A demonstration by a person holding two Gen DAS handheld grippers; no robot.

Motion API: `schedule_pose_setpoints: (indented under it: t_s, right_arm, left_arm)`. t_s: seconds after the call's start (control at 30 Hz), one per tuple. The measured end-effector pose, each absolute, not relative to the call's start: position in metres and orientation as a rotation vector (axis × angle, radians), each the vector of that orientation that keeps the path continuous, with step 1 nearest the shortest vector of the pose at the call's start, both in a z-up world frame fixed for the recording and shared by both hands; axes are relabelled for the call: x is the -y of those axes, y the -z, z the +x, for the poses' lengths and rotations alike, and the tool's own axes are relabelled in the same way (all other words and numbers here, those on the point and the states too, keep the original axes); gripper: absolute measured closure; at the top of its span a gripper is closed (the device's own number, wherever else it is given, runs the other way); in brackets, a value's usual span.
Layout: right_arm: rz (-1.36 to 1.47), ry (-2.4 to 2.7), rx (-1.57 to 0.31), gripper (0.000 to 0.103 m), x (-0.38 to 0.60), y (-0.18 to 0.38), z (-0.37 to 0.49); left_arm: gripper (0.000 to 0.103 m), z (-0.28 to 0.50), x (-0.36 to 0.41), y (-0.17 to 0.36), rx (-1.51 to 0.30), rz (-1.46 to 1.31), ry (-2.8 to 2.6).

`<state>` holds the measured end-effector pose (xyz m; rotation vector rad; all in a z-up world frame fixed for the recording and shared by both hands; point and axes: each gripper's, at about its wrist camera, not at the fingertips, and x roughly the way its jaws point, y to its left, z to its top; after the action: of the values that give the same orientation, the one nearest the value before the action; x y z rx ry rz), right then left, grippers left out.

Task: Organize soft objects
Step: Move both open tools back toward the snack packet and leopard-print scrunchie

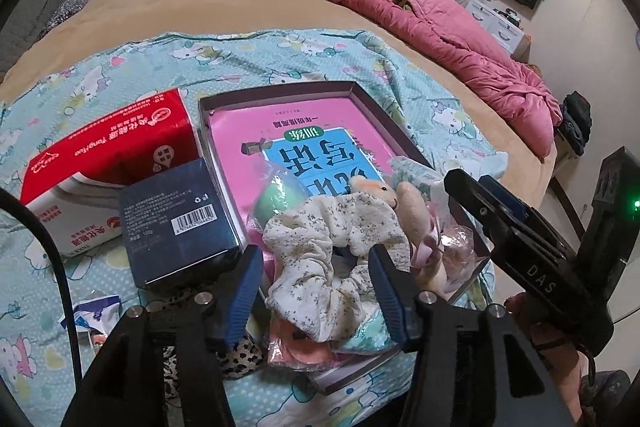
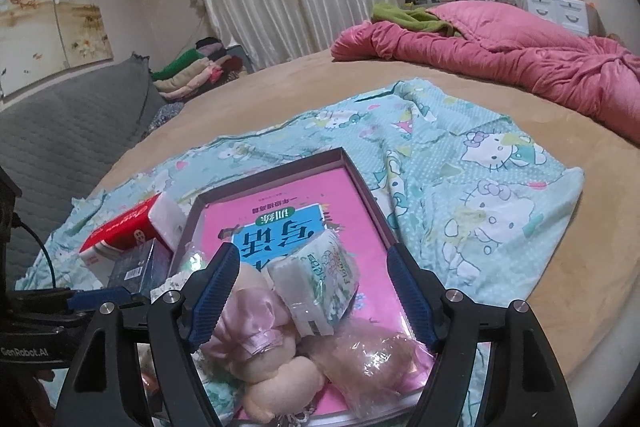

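Two grippers are hovering over the near end of a shallow box (image 1: 362, 95) lying on a Hello Kitty sheet (image 2: 492, 187) spread across the bed. Nearest, the left gripper (image 1: 316, 291) is standing wide open with its fingers either side of a white floral scrunchie (image 1: 340, 247), gripping nothing yet; the scrunchie is draping over the box's near rim. The right gripper (image 2: 320, 295) is also gaping wide and empty above a beige plush toy (image 2: 272, 367), a tissue pack (image 2: 320, 287) and a bagged pink item (image 2: 376, 367), all crowding together on the pink book (image 2: 280, 203) inside the box.

Closing on the scrunchie is risking a pinch of the crinkly bag underneath, I judge, dragging it out too. Both grippers are working close together, so they could be colliding over the pile. The scrunchie could also be snagging on the rim.

Left of the box, a dark blue carton (image 1: 176, 223) and a red tissue box (image 1: 108, 155) are hemming that side in. Farther on, the book's far half is lying bare, and the sheet to the right is offering open room. Beyond, a pink quilt (image 2: 520, 59) is bunching along the bed's far edge.
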<state>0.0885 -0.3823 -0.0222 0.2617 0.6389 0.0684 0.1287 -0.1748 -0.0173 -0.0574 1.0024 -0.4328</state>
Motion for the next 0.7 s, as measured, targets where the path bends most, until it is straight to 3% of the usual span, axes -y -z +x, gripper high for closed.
schedule_pose_setpoints:
  t_s: [0.2, 0.7]
  right_arm:
    - [0.235, -0.056, -0.614, 0.025, 0.377, 0.012, 0.082]
    - [0.178, -0.039, -0.519, 0.025, 0.355, -0.024, 0.063]
  left_arm:
    - [0.036, 0.123, 0.170, 0.010, -0.984, -0.049, 0.418]
    - [0.030, 0.108, 0.142, -0.014, -0.937, -0.042, 0.385]
